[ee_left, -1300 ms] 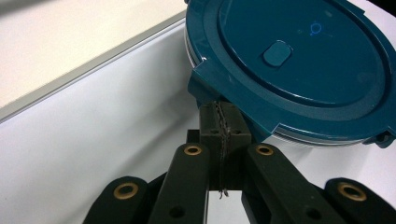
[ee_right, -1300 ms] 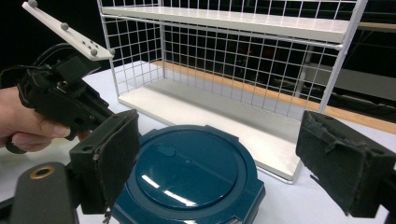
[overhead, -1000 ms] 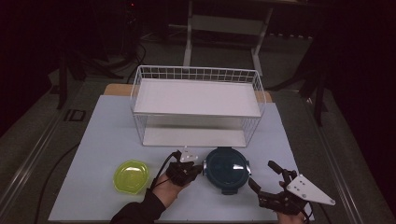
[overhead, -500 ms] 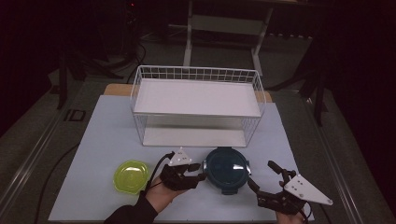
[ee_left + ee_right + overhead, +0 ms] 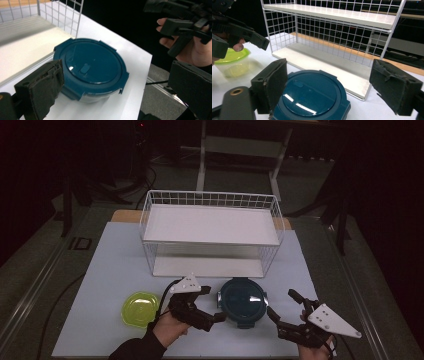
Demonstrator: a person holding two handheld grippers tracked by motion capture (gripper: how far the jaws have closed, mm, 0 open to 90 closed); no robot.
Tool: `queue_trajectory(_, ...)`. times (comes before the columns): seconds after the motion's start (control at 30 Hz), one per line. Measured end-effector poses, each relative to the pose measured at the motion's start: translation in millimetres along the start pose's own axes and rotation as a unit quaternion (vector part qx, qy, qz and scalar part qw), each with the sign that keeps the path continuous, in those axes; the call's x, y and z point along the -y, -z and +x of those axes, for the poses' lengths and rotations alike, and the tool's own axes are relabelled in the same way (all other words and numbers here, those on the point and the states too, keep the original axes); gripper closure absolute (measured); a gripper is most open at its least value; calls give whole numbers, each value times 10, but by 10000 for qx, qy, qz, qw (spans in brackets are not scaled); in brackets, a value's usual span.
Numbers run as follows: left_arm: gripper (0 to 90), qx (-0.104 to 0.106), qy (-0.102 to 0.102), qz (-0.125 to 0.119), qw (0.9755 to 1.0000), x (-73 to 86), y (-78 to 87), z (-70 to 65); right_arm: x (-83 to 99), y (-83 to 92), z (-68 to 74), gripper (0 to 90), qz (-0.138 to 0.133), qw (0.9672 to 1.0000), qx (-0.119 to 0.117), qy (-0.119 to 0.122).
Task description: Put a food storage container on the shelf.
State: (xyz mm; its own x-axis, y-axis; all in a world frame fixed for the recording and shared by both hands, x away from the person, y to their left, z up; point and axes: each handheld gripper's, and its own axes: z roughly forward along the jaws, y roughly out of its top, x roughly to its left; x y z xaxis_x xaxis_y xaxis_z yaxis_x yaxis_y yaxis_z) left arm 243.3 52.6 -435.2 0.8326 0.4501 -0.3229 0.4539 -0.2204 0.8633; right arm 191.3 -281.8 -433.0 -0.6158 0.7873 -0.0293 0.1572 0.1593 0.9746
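Note:
A round dark-blue lidded container (image 5: 243, 301) stands on the white table in front of the wire rack. My left gripper (image 5: 212, 303) hovers just off the container's left edge. Its jaws have just been opening and now stand wide, gripping nothing. In the left gripper view the blue container (image 5: 91, 67) lies ahead of the spread pads (image 5: 42, 90), untouched. My right gripper (image 5: 282, 304) waits open to the container's right, near the table's front edge. In the right gripper view the blue lid (image 5: 312, 100) sits low between the wide jaws, clear of both.
A white wire rack (image 5: 212, 232) with two shelves stands behind the container, its lower shelf (image 5: 324, 65) close by. A small lime-green lidded tub (image 5: 140, 307) sits to the left of my left hand. The table's right edge (image 5: 147, 62) is near the blue container.
The left gripper's jaws went from shut at the blue container's left edge to wide open. The hand rose a little. The right gripper stayed where it was.

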Motion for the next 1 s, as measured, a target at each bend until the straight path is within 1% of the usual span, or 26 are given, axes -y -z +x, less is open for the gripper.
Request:
queue_trajectory(0.07,1,-43,-5,4,10000,-36,-11,-6,-18,-6,-48,167,113,9998,-62,-149)
queue_trajectory(0.1,1,-26,-7,0,10000,-51,-18,-6,-27,-13,-72,168,235,9995,-63,-212)
queue_trajectory(0.13,1,-80,-21,-1,10000,-64,-29,-10,-33,-20,-94,170,289,9993,-51,-238)
queue_trajectory(0.2,1,-51,-27,17,10000,-86,-56,-5,-39,-29,-127,188,307,9991,-48,-283)
queue_trajectory(0.27,1,-94,-9,33,10000,-98,-96,13,-42,-47,-147,189,337,9992,22,-199)
queue_trajectory(0.37,1,-65,34,59,10000,-103,-120,28,-43,-58,-157,189,368,9992,57,-157)
queue_trajectory(0.4,1,-70,148,101,9998,-114,-184,91,-43,-96,-195,186,443,9989,30,-166)
queue_trajectory(0.47,1,-85,228,118,9996,-116,-221,132,-41,-115,-221,183,461,9987,-49,-221)
queue_trajectory(0.5,1,-63,248,131,9996,-114,-234,146,-37,-132,-241,168,474,9986,-89,-209)
queue_trajectory(0.57,1,-134,291,170,9993,-104,-268,185,-33,-157,-263,166,513,9983,-152,-227)
queue_trajectory(0.6,1,-109,345,186,9992,-97,-284,207,-31,-171,-274,169,577,9978,-179,-271)
queue_trajectory(0.7,1,-161,423,232,9987,-70,-325,259,-29,-212,-304,162,781,9960,-249,-363)
queue_trajectory(0.77,1,-156,502,275,9982,-50,-354,296,-28,-242,-322,133,864,9950,-276,-412)
queue_trajectory(0.8,2,-196,528,318,9979,-40,-371,314,-27,-259,-334,131,914,9943,-303,-448)
queue_trajectory(0.83,2,-200,603,333,9974,-29,-386,335,-26,-276,-343,119,954,9938,-319,-464)
queue_trajectory(0.9,2,-211,770,377,9961,-8,-408,383,-24,-299,-351,108,947,9934,-409,-500)
queue_trajectory(0.97,4,-225,856,448,9951,12,-429,420,-23,-323,-358,108,987,9930,-345,-557)
queue_trajectory(1.0,4,-259,950,502,9939,25,-442,445,-18,-332,-366,108,1004,9924,-388,-597)
